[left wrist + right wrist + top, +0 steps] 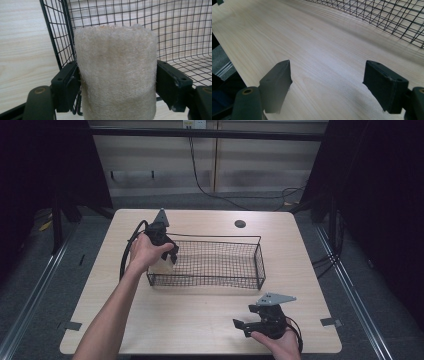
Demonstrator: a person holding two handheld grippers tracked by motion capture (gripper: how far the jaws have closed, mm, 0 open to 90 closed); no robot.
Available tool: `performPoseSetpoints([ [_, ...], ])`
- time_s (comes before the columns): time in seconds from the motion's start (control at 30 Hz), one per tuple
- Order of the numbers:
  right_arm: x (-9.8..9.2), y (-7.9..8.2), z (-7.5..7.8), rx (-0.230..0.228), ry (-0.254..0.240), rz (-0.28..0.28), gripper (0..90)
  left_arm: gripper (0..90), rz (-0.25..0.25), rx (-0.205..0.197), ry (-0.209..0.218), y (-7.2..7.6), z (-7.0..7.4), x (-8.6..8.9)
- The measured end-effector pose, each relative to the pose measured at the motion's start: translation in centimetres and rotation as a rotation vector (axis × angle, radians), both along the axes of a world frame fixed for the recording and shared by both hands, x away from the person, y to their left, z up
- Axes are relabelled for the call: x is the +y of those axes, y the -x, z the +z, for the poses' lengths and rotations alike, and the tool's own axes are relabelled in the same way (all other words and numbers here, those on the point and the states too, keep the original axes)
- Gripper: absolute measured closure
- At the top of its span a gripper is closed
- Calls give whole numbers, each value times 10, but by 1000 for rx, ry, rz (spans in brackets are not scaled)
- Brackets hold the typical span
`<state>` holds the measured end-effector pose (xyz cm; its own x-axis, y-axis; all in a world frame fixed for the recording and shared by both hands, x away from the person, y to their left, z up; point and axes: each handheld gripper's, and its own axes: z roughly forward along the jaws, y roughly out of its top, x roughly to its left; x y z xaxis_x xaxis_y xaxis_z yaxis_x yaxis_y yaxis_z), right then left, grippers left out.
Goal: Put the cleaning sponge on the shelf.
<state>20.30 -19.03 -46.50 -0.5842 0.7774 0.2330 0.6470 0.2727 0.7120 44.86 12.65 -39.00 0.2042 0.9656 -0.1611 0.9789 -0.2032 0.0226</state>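
A black wire basket (260, 262) sits in the middle of the wooden table. My left gripper (169, 256) is at the basket's left end, shut on a pale fibrous loofah sponge (116, 72) that fills the gap between its jaws. In the left gripper view the sponge (162, 265) hangs just over the basket's (57, 40) left wall, with mesh behind it. My right gripper (244, 326) rests low near the table's front right edge, open, with only bare wood between its jaws (327, 77).
The table (200, 315) has a round dark grommet (240, 224) near its far edge. Bare wood lies in front of the basket (387, 15) and to its left. Cables trail on the floor beyond the table.
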Motion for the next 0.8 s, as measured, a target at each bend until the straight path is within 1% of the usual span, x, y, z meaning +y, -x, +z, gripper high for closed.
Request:
performPoseSetpoints([
  [0.03,0,0,0,0,0,0,221,260,-7,4,-1,0,-1,1],
  [0.1,0,0,0,1,-1,0,221,260,-5,11,4,0,-4,2],
  [0.17,0,0,0,3,0,-1,221,260,-1,10,-12,0,-7,3],
  [0.23,1,0,0,3,0,3,221,260,8,16,-4,0,-9,4],
  [0.3,1,0,0,2,0,4,221,260,4,17,-12,0,-11,3],
  [0.43,1,0,0,4,0,2,221,259,13,9,-17,0,-12,2],
  [0.57,1,0,0,3,0,3,221,260,11,-5,-37,2,-13,-1],
  [0.6,1,-1,-1,2,0,5,222,260,-3,-3,-43,2,-13,-2],
  [0.63,1,-1,-1,2,1,5,222,260,6,-11,-47,3,-14,-4],
  [0.67,1,-1,-1,1,2,5,221,260,-2,-7,-50,3,-13,-4],
  [0.73,1,0,0,1,1,5,221,260,-2,-9,-45,3,-13,-5],
  [0.8,1,0,0,3,0,4,222,260,-11,-6,-57,3,-14,-6],
])
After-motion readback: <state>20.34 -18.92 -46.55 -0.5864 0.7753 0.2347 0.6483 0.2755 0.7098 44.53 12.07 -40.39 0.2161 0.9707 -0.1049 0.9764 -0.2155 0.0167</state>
